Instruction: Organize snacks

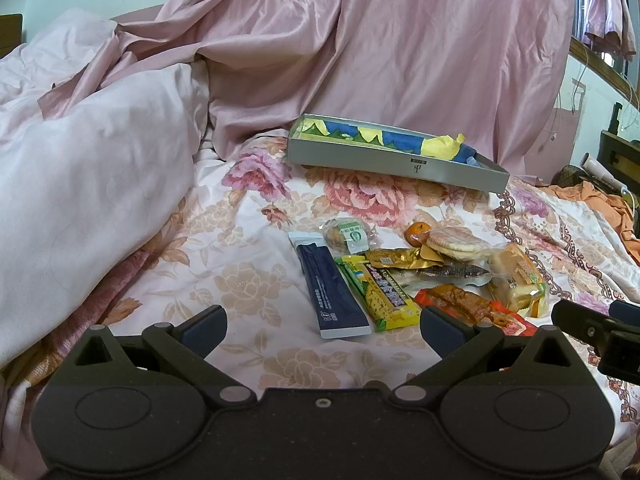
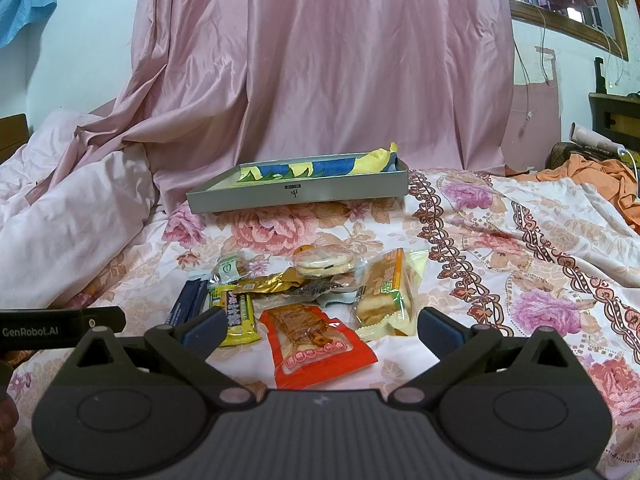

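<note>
Both grippers, left (image 1: 323, 325) and right (image 2: 320, 326), have jaws wide apart and empty; snacks lie heaped on the bed just ahead, red pouch (image 2: 316, 342) between the right jaws — light, crinkly, slippery film, likely crushable inside, so pinch a sealed edge.

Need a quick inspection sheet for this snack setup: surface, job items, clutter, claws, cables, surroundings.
Surface: floral bedspread, rumpled.
Job's things: grey tray lined with blue-yellow paper, at the back; snack pile in front of it, including red packet, navy stick pack, yellow bar, bread pack, round wafer, small orange.
Clutter: orange cloth, far right.
Claws: left claw open, empty; right claw open, empty, over the red packet.
Cables: white cords hanging on the wall.
Surroundings: pink drape, pale quilt, window.
</note>
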Demonstrator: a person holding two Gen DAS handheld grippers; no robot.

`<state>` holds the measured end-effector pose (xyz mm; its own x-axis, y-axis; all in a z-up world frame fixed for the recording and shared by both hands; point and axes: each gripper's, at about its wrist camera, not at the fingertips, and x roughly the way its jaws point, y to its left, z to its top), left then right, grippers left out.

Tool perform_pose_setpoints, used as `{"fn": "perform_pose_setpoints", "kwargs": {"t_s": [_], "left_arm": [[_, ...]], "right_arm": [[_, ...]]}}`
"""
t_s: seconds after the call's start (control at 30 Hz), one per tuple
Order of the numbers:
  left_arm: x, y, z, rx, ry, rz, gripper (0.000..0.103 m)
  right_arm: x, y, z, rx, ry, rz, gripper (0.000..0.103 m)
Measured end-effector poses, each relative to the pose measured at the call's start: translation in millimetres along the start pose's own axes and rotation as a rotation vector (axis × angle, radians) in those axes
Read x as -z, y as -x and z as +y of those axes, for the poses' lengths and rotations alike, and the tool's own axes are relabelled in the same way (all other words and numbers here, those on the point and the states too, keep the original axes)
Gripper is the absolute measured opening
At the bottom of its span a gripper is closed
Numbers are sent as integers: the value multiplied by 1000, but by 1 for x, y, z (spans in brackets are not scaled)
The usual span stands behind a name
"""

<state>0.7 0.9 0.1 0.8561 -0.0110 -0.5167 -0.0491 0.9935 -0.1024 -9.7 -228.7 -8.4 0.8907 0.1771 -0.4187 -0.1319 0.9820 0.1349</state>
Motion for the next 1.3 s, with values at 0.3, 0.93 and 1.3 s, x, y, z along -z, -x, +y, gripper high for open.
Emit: {"fn": "perform_pose_setpoints", "kwargs": {"t_s": [0.3, 0.93, 1.3], "left_arm": [[0, 0, 0, 0, 1, 1, 102], [2, -2, -1, 0, 2, 5, 102], [4, -4, 0, 0, 2, 6, 102]], "right_arm": [[0, 1, 0, 1, 0, 3, 103], [0, 0, -1, 0, -1, 5, 103], [-2, 2, 0, 0, -2, 6, 103]]}}
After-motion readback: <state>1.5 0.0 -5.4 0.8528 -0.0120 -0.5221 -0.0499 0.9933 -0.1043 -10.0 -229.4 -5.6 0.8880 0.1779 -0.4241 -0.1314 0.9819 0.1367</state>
